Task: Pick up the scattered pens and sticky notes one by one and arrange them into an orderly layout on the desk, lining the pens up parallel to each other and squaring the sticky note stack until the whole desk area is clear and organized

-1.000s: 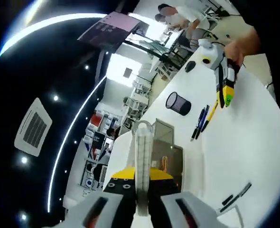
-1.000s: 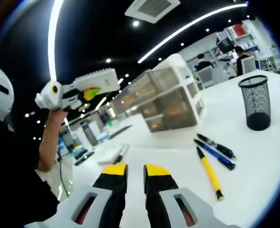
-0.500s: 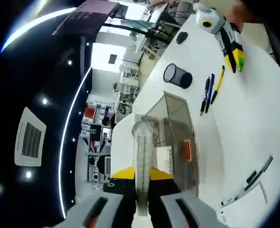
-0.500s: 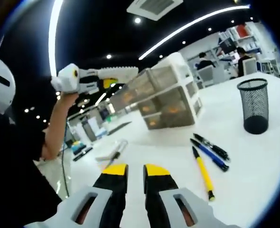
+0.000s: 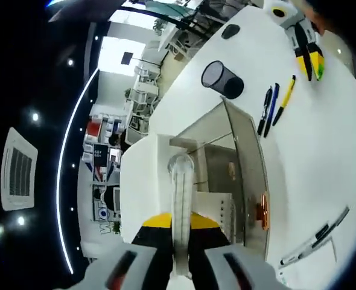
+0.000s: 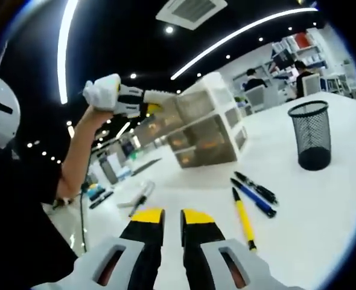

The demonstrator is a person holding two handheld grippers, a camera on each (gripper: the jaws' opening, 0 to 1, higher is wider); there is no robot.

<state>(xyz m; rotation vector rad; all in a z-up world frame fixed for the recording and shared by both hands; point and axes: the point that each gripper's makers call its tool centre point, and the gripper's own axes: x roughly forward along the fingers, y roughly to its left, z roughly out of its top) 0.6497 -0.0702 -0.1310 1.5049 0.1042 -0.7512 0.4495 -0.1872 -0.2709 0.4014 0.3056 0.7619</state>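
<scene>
A person's left gripper [image 5: 179, 226] holds a pale, ribbed pen [image 5: 180, 199] clamped upright between its yellow-tipped jaws at the bottom centre of the left gripper view, raised above a translucent drawer unit [image 5: 238, 175] that stands on the white table [image 5: 323, 163]. In the right gripper view the same gripper appears at upper left, held aloft in the person's hand [image 6: 99, 99] beside the top of the drawers. The right gripper [image 6: 164, 219] hovers low over the table at bottom centre of its view, its jaws nearly together with only a narrow gap and nothing between them. Three pens already lie close together and roughly parallel at centre right of that view: a black pen [image 6: 255, 186], a blue pen [image 6: 253, 198] and a yellow pen [image 6: 243, 219], near a black mesh pen cup [image 6: 311, 135]. Further left, another dark pen [image 6: 140, 199] rests on a pale sheet or pad [image 6: 130, 200], perhaps the sticky notes, though it is too small to tell. The step in hand looks to be carrying the held pen to the row; the next move would call for bringing it down beside the three pens, turning it to match their line before release.
</scene>
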